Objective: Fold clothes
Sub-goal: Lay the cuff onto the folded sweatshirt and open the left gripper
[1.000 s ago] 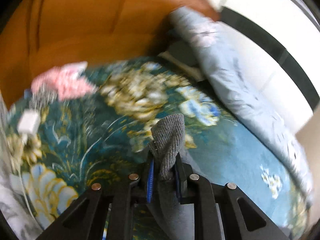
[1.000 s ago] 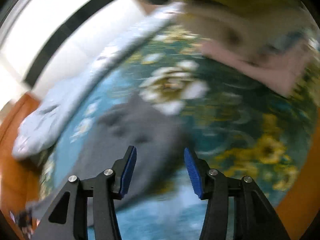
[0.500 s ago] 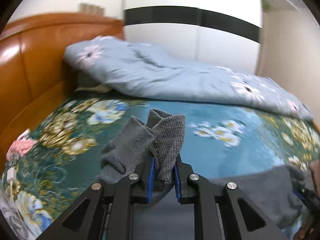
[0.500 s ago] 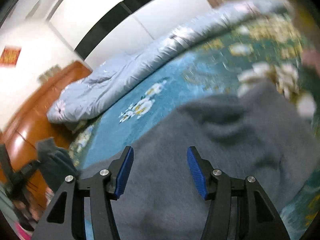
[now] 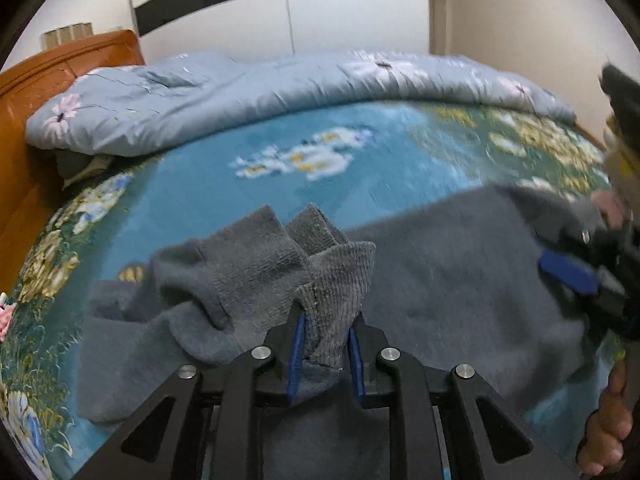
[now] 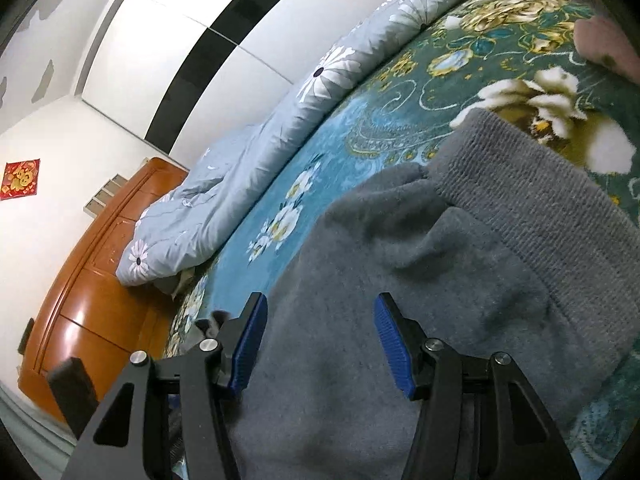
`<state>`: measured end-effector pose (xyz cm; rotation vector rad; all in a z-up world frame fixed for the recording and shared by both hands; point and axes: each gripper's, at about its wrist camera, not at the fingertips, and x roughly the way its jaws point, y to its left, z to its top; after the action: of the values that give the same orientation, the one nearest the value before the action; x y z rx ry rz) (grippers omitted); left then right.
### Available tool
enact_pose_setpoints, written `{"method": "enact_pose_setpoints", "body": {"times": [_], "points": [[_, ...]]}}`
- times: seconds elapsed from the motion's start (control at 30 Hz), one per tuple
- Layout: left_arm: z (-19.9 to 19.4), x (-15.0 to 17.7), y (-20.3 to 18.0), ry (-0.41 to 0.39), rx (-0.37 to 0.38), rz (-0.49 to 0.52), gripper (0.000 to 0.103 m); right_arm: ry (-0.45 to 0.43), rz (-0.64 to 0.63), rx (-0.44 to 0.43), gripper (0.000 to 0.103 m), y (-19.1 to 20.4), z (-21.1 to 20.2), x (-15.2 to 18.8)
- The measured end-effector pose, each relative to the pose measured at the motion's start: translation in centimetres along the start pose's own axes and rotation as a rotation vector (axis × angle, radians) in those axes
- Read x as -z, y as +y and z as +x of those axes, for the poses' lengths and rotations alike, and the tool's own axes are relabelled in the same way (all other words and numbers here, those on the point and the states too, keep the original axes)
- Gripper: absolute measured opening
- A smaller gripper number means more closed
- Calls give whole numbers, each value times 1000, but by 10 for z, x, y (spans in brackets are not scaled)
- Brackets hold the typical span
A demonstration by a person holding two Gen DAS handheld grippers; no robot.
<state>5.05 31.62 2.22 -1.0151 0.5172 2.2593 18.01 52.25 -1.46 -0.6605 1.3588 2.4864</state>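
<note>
The grey sweater (image 5: pixel 440 280) lies spread on the teal flowered bedspread (image 5: pixel 360 152), on the side away from the rolled blue quilt (image 5: pixel 240 92), and the step in hand looks like folding a sleeve in over the body. The left gripper (image 5: pixel 326 344) has the ribbed cuff (image 5: pixel 340 280) between its narrow jaws, which are opening (a release, probably). The right gripper (image 6: pixel 318 344) hangs wide and empty over the sweater; next it likely needs an edge to pinch.
</note>
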Motion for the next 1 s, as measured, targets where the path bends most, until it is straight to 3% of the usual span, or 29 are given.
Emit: {"method": "enact_pose_setpoints", "body": {"times": [0.17, 0.3, 0.37, 0.47, 0.57, 0.6, 0.73, 0.87, 1.0], "points": [[-2, 8, -1, 38, 52, 5, 35, 20, -6, -7, 57, 0, 4, 2], [-29, 8, 15, -6, 147, -12, 52, 29, -35, -9, 57, 6, 8, 6], [-49, 8, 31, -66, 162, -28, 60, 30, -56, -20, 57, 11, 8, 7], [-62, 7, 62, -135, 22, -61, 66, 33, -105, -48, 57, 23, 7, 12], [-55, 13, 107, -110, -203, -141, 66, 94, -168, -144, 57, 47, 13, 25], [-51, 17, 123, -93, -234, -173, 66, 116, -189, -178, 57, 55, 16, 30], [-36, 45, 172, -8, -274, -289, 66, 230, -240, -281, 57, 86, 34, 50], [-15, 71, 197, 77, -263, -355, 66, 308, -284, -216, 57, 100, 60, 69], [-5, 89, 205, 102, -212, -393, 67, 322, -243, -201, 57, 96, 68, 74]]}}
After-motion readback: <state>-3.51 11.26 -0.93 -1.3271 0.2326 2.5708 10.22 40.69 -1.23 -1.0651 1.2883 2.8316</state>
